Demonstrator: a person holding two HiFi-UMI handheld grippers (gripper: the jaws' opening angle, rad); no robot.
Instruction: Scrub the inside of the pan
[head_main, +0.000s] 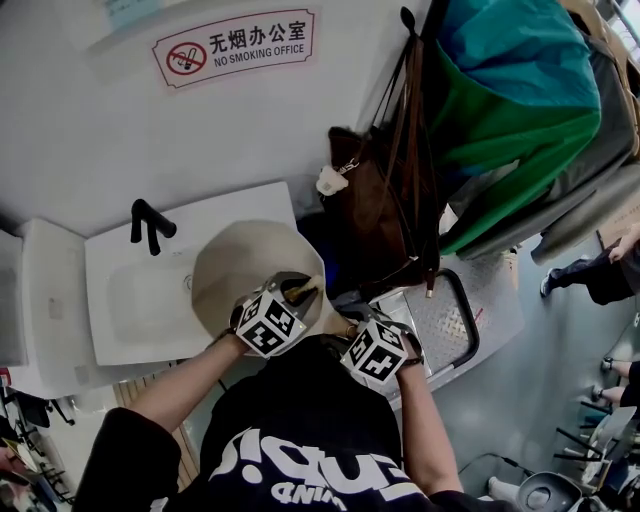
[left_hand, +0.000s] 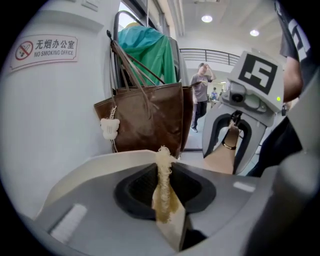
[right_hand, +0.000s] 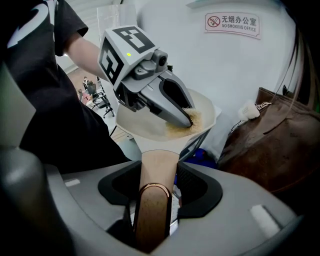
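Left gripper (left_hand: 162, 187) clamped on a frayed straw-yellow fibre scrub pad (left_hand: 163, 192), right gripper (right_hand: 152, 187) clamped on the light wooden handle (right_hand: 152, 205) of a cream round pan (head_main: 235, 265).

Pan tilted, open side towards the left gripper, jaw tips down inside the bowl and closed tight on the pad, pad touching the inner wall near the rim. Handle, with a copper-coloured ring at its end, squeezed between the right gripper's jaws, pan bowl straight ahead of them. Beyond and left of the left gripper, white square sink (head_main: 105, 265) with a black tap (head_main: 148, 225), pan above its right part. Right of both grippers, brown leather bag (left_hand: 145, 120) hanging beside the white wall, green garment (head_main: 500, 130) above it. Red-and-white no-smoking sign (head_main: 235, 45) higher on the wall.
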